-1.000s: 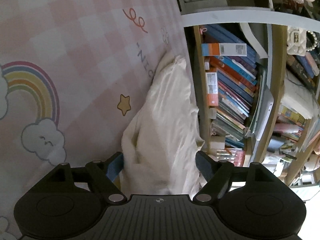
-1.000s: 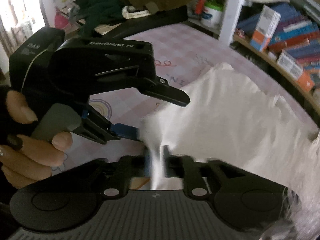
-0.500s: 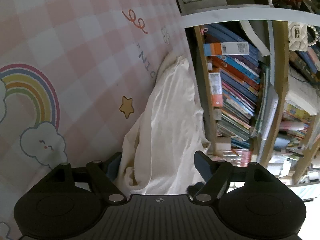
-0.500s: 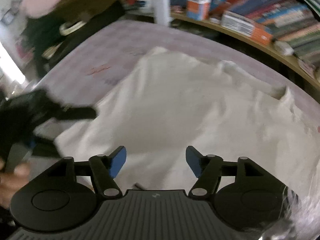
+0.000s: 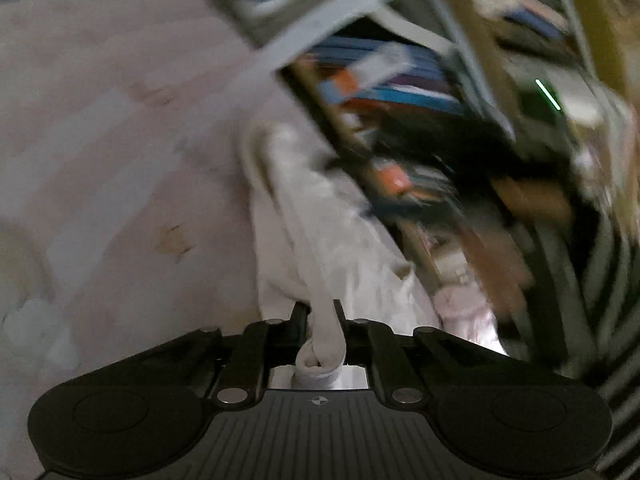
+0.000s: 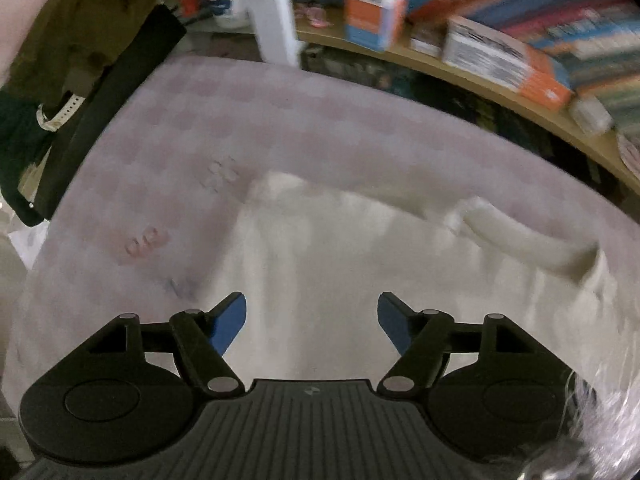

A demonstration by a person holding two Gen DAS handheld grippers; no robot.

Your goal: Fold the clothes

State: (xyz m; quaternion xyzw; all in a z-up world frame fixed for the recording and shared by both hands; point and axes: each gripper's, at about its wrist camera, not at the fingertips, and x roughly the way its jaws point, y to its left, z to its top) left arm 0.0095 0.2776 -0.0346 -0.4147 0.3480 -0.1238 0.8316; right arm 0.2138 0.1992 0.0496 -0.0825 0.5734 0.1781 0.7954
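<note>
A white garment (image 6: pixel 360 264) lies crumpled on the pink checked bed sheet (image 6: pixel 224 120) near the bookshelf side. In the left wrist view, which is blurred, my left gripper (image 5: pixel 320 312) is shut on a bunched fold of the white garment (image 5: pixel 320 240), which stretches away from the jaws. My right gripper (image 6: pixel 312 316) is open and empty, hovering just above the garment's near part, with its blue pads (image 6: pixel 228 320) spread wide.
A wooden bookshelf (image 6: pixel 500 40) packed with books runs along the bed's far side. A white post (image 6: pixel 272 12) stands at the shelf's end. Dark clothes (image 6: pixel 80 32) hang at the left. The sheet (image 5: pixel 100 160) has printed pictures.
My left gripper has shut on a fold of the garment and is moving fast, blurring its view. My right gripper stays open and has shifted over the garment.
</note>
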